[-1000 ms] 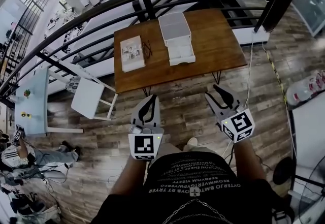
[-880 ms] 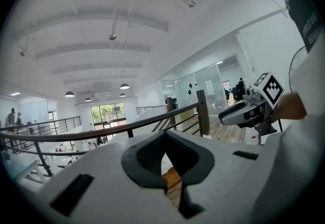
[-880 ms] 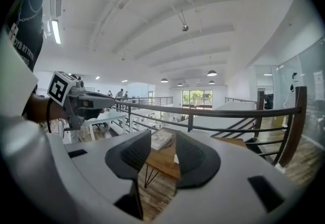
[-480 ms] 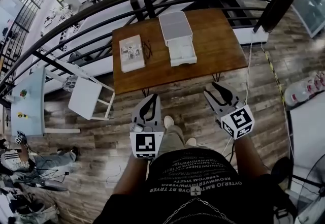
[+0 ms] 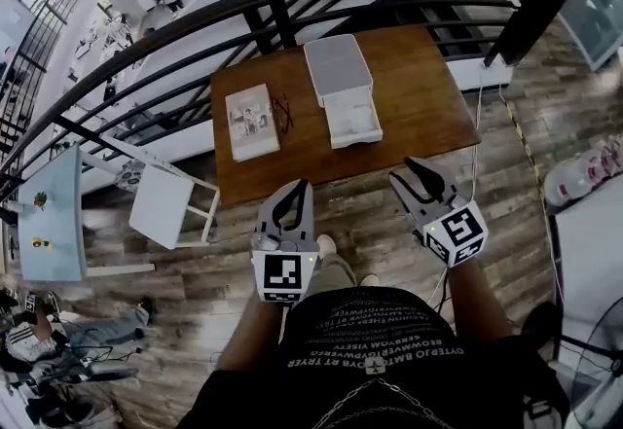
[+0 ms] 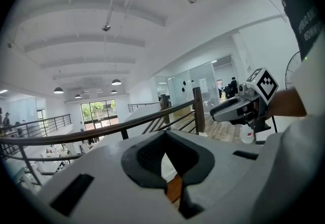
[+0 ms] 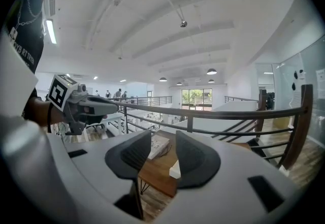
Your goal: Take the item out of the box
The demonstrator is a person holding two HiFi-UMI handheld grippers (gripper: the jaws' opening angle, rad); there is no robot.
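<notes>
Box (image 5: 340, 87) sits on table (image 5: 419, 77), far ahead, between both grippers, long axis near-far. Left gripper (image 5: 299, 190) pinched closed, empty. Right gripper (image 5: 417, 174) spread, empty, looks slightly nearer. Both well short.

The table (image 5: 409, 96) is warm brown wood. The box (image 5: 338, 67) is pale grey and white. The left gripper (image 5: 292, 198) and right gripper (image 5: 425, 179) are light grey with black pads, and their cubes (image 5: 283, 278) have black-and-white square markers. The railing (image 5: 195, 14) is black.
</notes>
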